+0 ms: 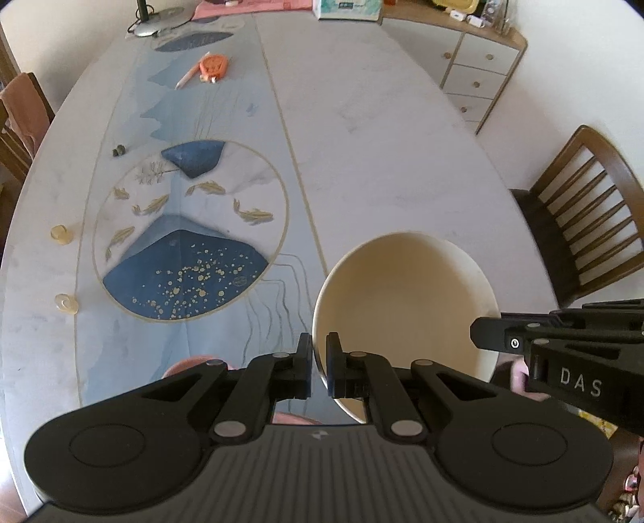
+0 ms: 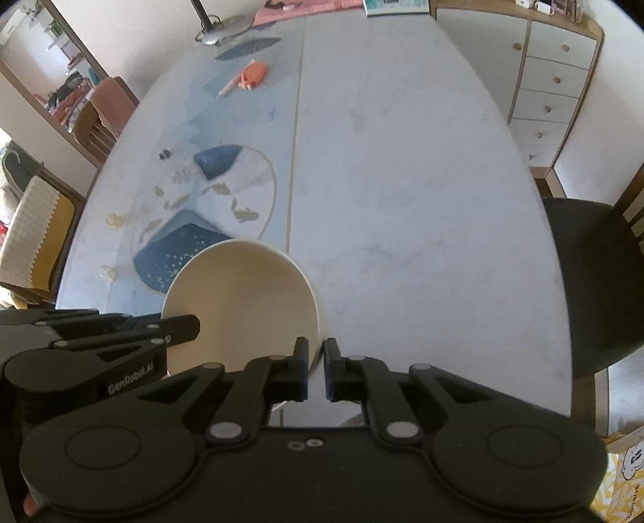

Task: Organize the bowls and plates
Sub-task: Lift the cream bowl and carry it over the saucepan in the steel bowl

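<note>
A cream bowl (image 1: 406,305) is held above the near end of the table, and it also shows in the right wrist view (image 2: 241,305). My left gripper (image 1: 318,358) is shut on the bowl's left rim. My right gripper (image 2: 316,362) is shut on the bowl's right rim; it also shows in the left wrist view (image 1: 483,334). A pink dish (image 1: 189,364) lies below, mostly hidden behind the left gripper.
The long marble table (image 1: 382,141) carries an orange object (image 1: 213,66) and a pen at the far end, small clear pieces (image 1: 62,233) at the left edge, and a lamp base (image 1: 161,20). A wooden chair (image 1: 583,213) and a drawer cabinet (image 1: 479,68) stand to the right.
</note>
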`<state>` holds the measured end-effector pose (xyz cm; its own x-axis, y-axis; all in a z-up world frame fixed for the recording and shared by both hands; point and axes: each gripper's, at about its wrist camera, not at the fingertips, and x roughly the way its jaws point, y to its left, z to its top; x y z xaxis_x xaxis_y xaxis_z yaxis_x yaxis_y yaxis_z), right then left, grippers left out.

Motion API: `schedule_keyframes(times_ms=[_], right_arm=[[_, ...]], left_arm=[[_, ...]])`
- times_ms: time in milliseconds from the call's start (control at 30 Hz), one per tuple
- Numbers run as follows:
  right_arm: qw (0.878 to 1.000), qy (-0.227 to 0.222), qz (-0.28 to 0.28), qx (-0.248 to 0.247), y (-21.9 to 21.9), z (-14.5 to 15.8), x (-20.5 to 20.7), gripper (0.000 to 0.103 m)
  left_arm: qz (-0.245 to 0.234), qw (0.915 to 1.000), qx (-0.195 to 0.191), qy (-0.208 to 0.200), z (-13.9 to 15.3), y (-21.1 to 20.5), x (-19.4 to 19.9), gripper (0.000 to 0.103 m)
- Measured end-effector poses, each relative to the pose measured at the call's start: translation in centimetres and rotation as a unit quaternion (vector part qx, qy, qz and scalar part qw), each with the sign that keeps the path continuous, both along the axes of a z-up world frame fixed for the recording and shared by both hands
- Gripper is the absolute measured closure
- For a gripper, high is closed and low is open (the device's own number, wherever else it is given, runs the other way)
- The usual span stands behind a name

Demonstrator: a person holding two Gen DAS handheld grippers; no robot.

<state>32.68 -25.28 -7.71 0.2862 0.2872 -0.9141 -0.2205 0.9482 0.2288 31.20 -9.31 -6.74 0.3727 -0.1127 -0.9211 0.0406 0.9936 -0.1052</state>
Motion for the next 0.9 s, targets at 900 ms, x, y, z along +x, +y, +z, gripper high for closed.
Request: schedule_keyframes(times_ms=[900], right_arm=[[0.999,-0.01,-0.049,0.009,-7.9,3.9,-8.6,0.095]], left_arm=[[-0.097,0.9952,-0.002,0.008,2.8,-8.3,-7.2,0.097]])
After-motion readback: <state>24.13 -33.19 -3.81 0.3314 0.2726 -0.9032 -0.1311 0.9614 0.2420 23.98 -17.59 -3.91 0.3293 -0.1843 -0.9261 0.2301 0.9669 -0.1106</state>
